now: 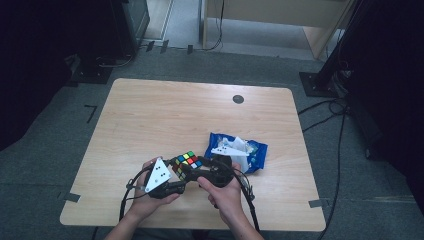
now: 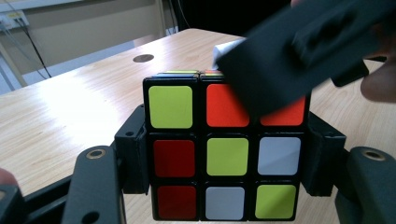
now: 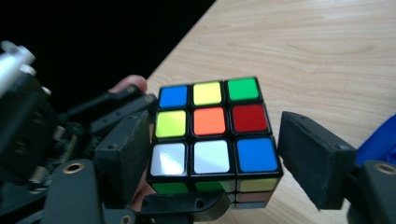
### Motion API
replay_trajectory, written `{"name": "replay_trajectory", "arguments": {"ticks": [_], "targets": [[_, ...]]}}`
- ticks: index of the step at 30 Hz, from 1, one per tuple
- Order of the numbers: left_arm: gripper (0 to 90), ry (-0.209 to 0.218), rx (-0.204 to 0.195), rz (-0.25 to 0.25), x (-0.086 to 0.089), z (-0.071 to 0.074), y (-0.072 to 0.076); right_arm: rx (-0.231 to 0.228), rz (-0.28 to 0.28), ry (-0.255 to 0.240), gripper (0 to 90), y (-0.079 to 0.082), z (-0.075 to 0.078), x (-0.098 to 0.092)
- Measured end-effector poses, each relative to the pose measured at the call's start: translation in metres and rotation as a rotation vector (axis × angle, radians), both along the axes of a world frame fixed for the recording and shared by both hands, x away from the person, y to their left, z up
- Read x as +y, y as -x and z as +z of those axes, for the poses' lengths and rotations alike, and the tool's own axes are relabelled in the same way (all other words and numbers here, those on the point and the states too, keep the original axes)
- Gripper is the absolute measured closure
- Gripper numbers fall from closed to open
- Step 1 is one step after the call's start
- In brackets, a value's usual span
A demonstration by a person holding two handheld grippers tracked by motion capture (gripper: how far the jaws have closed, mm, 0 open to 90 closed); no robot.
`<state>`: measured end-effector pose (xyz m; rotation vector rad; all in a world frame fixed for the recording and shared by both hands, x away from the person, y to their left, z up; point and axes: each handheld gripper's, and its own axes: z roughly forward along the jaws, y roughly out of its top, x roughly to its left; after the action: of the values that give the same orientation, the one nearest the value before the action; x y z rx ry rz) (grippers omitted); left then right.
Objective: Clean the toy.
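High view first: low in the frame, a little left of centre, the cube (image 1: 187, 163) sat just above the table (image 1: 165, 115), caught between two hands. The left gripper (image 1: 176, 172) was clamped on the cube. In the left gripper view the cube (image 2: 219, 154) sat dead centre, its black pads pressed tight against both side faces, yellow, orange, red and white squares facing the camera, and the blurred right gripper (image 2: 299, 51) cut across the upper right of that frame. The right gripper (image 1: 202, 166) had its jaws apart. In the right gripper view the cube (image 3: 212, 133) stood between them at the middle of the frame, the right-hand pad clear of the blue corner square, the left-hand pad hard by the edge, contact too close to call. A blue bag (image 1: 239, 151) lay on the table just right of the hands, right of centre.
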<state>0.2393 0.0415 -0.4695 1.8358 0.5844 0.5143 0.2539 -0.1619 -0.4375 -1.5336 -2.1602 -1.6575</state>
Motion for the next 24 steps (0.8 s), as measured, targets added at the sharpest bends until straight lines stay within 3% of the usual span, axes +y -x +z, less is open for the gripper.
{"name": "replay_trajectory", "arguments": {"ticks": [2,9,11,16,18,20,24], "targets": [[34.1,-0.003,0.004,-0.001,-0.001,-0.001,0.0,0.006,-0.002,0.002,32.3,0.001,-0.002,0.001],[34.1,0.0,0.026,-0.013,-0.003,-0.002,-0.002,-0.047,-0.029,0.062,34.7,0.006,0.0,0.002],[33.9,-0.003,0.035,-0.011,-0.004,-0.002,-0.002,-0.071,-0.03,0.097,34.7,0.008,0.001,0.004],[34.0,-0.025,0.006,-0.001,-0.003,-0.001,-0.001,-0.144,-0.013,0.184,34.5,0.012,0.005,0.012],[34.1,-0.024,0.013,0.002,-0.001,0.0,-0.002,-0.14,0.002,0.172,33.9,0.011,0.005,0.011],[34.1,-0.006,0.044,0.028,0.004,0.0,-0.007,-0.147,0.012,0.115,30.0,0.009,0.008,0.006],[34.1,0.069,0.115,0.106,0.025,0.002,-0.021,-0.167,-0.017,0.023,30.8,0.007,0.013,-0.011]]}}
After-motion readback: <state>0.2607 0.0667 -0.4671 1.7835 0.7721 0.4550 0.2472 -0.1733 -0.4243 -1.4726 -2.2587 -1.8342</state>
